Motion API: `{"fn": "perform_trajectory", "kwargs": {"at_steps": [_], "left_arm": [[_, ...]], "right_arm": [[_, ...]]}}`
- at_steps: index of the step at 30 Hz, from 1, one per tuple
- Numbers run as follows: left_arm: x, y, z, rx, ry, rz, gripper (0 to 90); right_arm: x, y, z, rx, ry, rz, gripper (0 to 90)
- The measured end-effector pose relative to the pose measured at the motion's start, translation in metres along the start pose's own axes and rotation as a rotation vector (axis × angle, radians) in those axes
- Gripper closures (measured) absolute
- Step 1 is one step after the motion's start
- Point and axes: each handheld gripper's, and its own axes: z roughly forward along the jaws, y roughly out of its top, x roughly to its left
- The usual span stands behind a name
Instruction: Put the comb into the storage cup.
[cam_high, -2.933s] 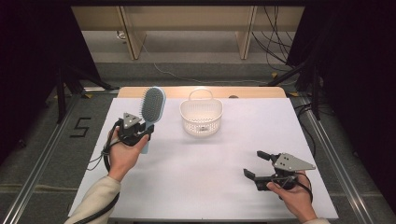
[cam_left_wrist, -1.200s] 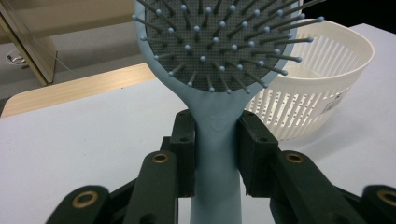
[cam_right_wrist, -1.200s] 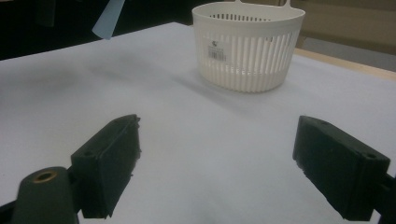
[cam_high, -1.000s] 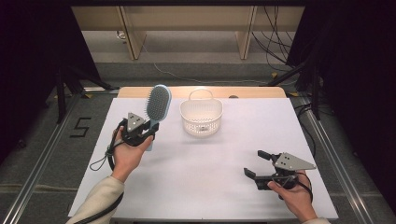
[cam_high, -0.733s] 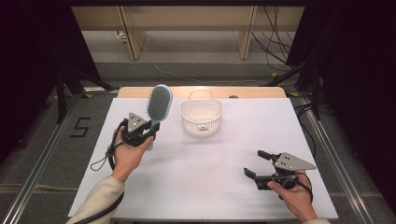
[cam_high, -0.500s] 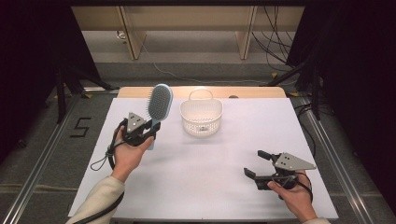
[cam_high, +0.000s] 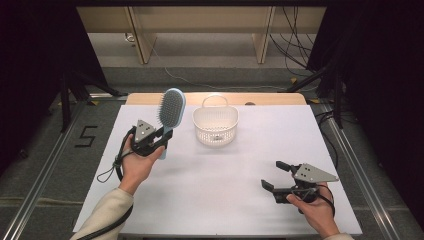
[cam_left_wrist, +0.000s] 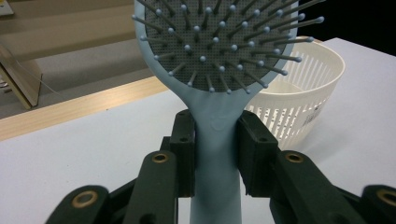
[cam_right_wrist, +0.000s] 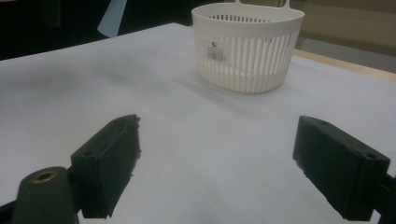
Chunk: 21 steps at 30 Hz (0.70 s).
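The left gripper (cam_high: 162, 138) has its jaws closed on the handle of a light blue hairbrush (cam_high: 170, 112), one pad pressed against each side of the neck just below the head. The brush stands nearly upright above the table's left half, bristles facing the gripper's camera. The right gripper (cam_high: 277, 176) hovers low near the front right corner of the white table (cam_high: 240, 200), its jaws spread wide with nothing between them, pointing toward the middle of the surface.

A white slotted basket (cam_high: 216, 125) with a loop handle sits on the table near the middle of the far edge, just right of the brush head and well apart from the right gripper. A small label (cam_right_wrist: 215, 51) shows on its wall; its inside looks empty in the high view.

The surface is a plain white sheet over a wooden top (cam_high: 270, 98). Beyond lie grey floor, cables (cam_high: 292, 47) and wooden furniture legs (cam_high: 140, 35), with dark curtains on both sides.
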Motion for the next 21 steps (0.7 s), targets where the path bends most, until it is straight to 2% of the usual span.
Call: {"fn": "perform_trajectory", "kwargs": {"at_steps": [12, 21], "left_arm": [[0.0001, 0.0020, -0.0002, -0.021, -0.015, -0.004, 69.8], [-0.0013, 0.0043, 0.0001, -0.031, -0.022, 0.008, 69.8]], "right_arm": [[-0.0001, 0.0001, -0.0001, 0.004, 0.002, 0.001, 15.5], [-0.0001, 0.0002, -0.0001, 0.000, 0.002, 0.002, 15.5]]}}
